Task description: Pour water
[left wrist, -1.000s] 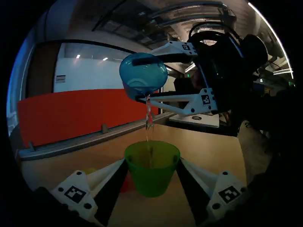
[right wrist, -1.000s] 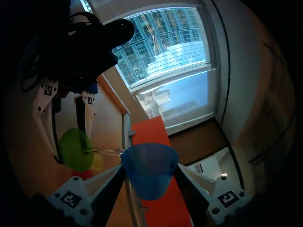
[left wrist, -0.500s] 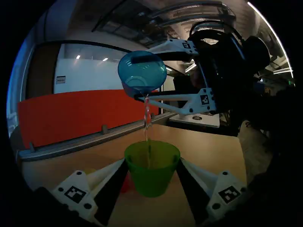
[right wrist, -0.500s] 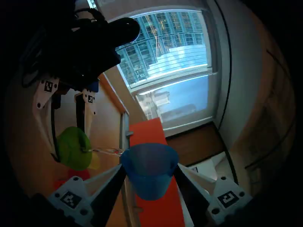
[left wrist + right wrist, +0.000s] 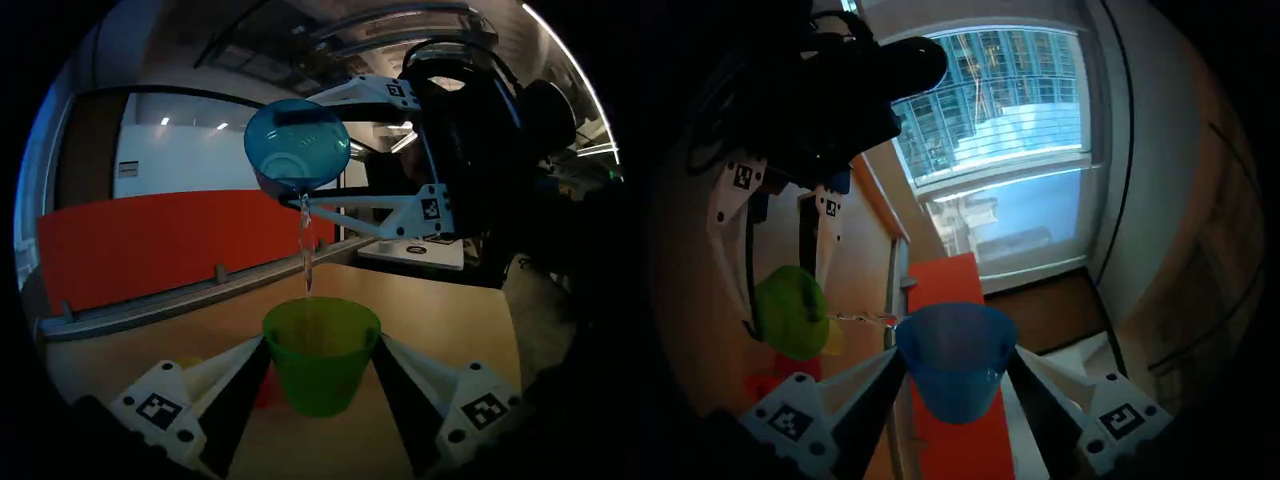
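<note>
The left gripper (image 5: 320,342) grips the green cup (image 5: 322,376) upright between both fingers, over the table (image 5: 448,320). Straight above it, the right gripper (image 5: 956,354) clamps the tilted blue cup (image 5: 296,148), and a thin water stream (image 5: 305,248) falls from it into the green cup.

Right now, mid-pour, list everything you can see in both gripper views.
Table: one, light wood, below both cups.
Green cup: one, green, upright, held by the left gripper.
Blue cup: one, blue, tipped above the green cup, held by the right gripper.
Water: one thin clear stream, blue cup into green cup.
Red object: one, on the table behind the green cup, mostly hidden.
Yellow object: one, beside it, mostly hidden.
Panel: one, orange-red, beyond the table.
Window: one, bright.
Left gripper: white fingers, closed on green cup.
Right gripper: white fingers, closed on blue cup.
</note>
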Action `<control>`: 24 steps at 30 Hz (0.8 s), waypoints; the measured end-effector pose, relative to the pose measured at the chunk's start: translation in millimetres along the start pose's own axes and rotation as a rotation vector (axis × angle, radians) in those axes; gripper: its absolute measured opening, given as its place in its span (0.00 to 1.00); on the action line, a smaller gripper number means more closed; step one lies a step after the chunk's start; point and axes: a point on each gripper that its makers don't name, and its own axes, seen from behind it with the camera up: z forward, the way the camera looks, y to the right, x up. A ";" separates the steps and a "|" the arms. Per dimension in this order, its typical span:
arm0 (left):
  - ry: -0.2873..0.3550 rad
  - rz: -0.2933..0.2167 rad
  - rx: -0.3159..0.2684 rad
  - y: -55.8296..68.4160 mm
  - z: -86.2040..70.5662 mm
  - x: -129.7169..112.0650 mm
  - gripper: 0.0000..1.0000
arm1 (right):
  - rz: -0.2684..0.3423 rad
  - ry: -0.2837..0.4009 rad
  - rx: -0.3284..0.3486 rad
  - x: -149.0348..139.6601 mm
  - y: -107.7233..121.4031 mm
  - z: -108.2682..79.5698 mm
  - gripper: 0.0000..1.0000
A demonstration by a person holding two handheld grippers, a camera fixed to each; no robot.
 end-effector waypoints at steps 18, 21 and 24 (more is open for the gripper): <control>0.001 0.000 0.007 -3.6 -0.4 -0.4 0.85 | -0.088 -0.001 -0.029 1.7 9.9 3.6 0.87; 0.002 -0.001 0.007 -3.7 -0.3 0.0 0.84 | -0.102 -0.001 -0.032 2.2 11.1 3.9 0.87; 0.003 -0.001 0.009 -4.2 -0.3 0.2 0.85 | -0.118 0.001 -0.037 3.7 13.0 4.2 0.87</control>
